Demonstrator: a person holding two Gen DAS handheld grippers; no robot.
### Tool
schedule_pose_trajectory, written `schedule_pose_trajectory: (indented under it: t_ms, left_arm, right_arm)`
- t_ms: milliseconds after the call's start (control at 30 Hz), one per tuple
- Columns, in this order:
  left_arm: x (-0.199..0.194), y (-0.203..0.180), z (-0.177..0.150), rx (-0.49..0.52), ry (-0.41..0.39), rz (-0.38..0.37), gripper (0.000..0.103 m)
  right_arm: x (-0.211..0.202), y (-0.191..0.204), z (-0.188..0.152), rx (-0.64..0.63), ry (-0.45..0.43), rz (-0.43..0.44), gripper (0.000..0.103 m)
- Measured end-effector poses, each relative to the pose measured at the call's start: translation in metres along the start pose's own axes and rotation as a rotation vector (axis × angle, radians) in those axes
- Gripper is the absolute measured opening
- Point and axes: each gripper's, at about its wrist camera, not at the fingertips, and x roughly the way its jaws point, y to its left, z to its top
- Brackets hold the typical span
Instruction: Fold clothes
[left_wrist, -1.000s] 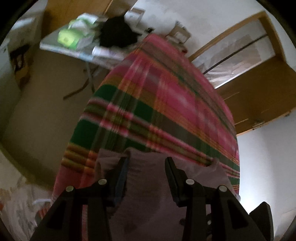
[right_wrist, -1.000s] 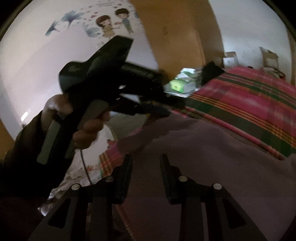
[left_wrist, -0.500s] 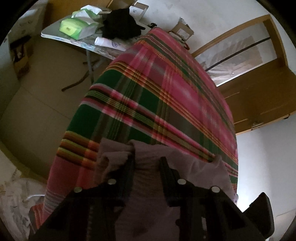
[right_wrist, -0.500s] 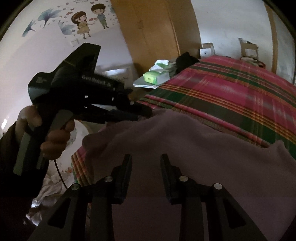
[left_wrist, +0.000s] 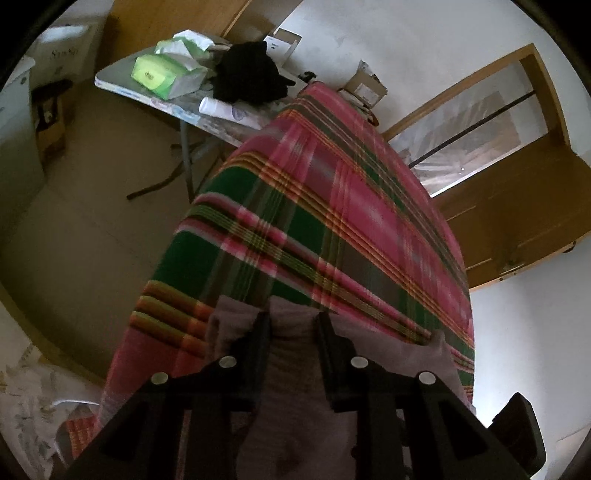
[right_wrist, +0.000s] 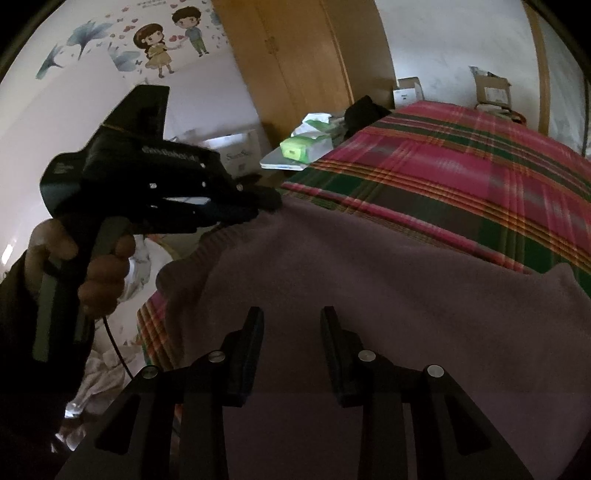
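- The purple sweater (right_wrist: 388, 295) lies on the bed, on top of the striped blanket (left_wrist: 332, 206), near the bed's edge.
- The sweater could slip out of the left gripper (left_wrist: 293, 325) if the gripper only pinches a thin bit of the soft cloth.
- The sweater could bunch up or slide off the edge if one side is pulled and the other is not.
- The left gripper's jaws are closing. A fold of the sweater's edge sits between them. I cannot tell if they press it yet.
- The right gripper (right_wrist: 291, 325) is about half open. It hangs over the middle of the sweater, and nothing is held between its fingers (right_wrist: 251, 343).
- A hand (right_wrist: 85, 266) holds the left gripper by its handle.
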Motion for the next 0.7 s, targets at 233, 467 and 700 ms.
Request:
schedule_pose_trajectory:
  t_ms: [233, 467, 700]
  left_arm:
    - [-0.002, 0.01, 0.002, 0.004, 0.007, -0.044, 0.026]
    - [-0.013, 0.013, -0.001, -0.024, 0.018, -0.064, 0.027]
    - [-0.037, 0.02, -0.007, -0.062, -0.03, -0.08, 0.033]
  right_arm:
    - [0.004, -0.001, 0.0, 0.006, 0.006, 0.0, 0.033]
    - [0.002, 0.001, 0.0, 0.003, -0.005, 0.006, 0.033]
    - [-0.002, 0.007, -0.003, -0.009, -0.01, 0.016, 0.033]
